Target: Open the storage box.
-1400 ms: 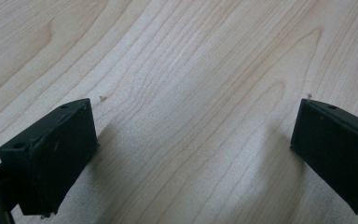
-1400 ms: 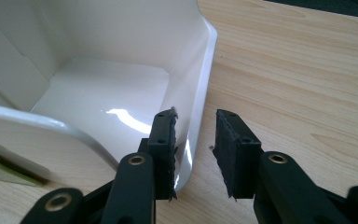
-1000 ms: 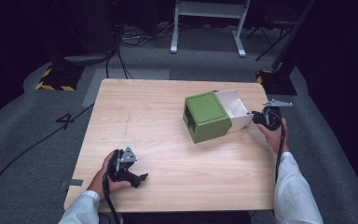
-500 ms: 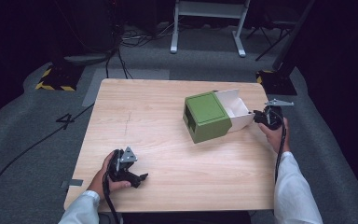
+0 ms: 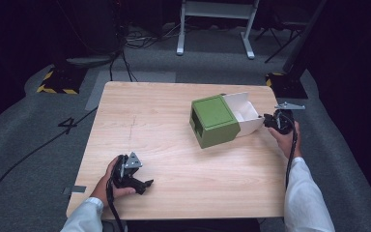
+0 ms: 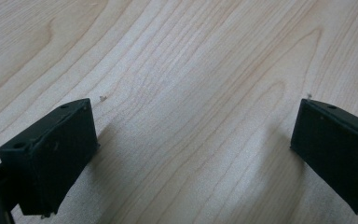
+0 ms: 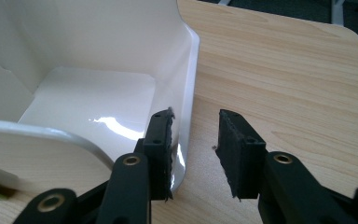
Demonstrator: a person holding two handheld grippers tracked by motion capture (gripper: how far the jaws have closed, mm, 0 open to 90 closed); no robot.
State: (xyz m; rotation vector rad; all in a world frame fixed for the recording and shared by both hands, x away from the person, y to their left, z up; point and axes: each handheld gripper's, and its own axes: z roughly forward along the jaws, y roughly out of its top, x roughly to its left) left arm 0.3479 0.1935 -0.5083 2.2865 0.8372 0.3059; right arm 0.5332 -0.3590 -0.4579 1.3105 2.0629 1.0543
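Green on its outer sleeve and glossy white inside, the box (image 5: 214, 120) sits on the right half of the wooden table (image 5: 164, 125), its white drawer (image 7: 98, 107) slid out toward the right gripper (image 7: 195, 144). That gripper's jaws stand narrowly parted, one inside the drawer's curved wall, one outside. Near the front left corner, the left gripper (image 6: 191, 144) rests with jaws wide over bare wood.
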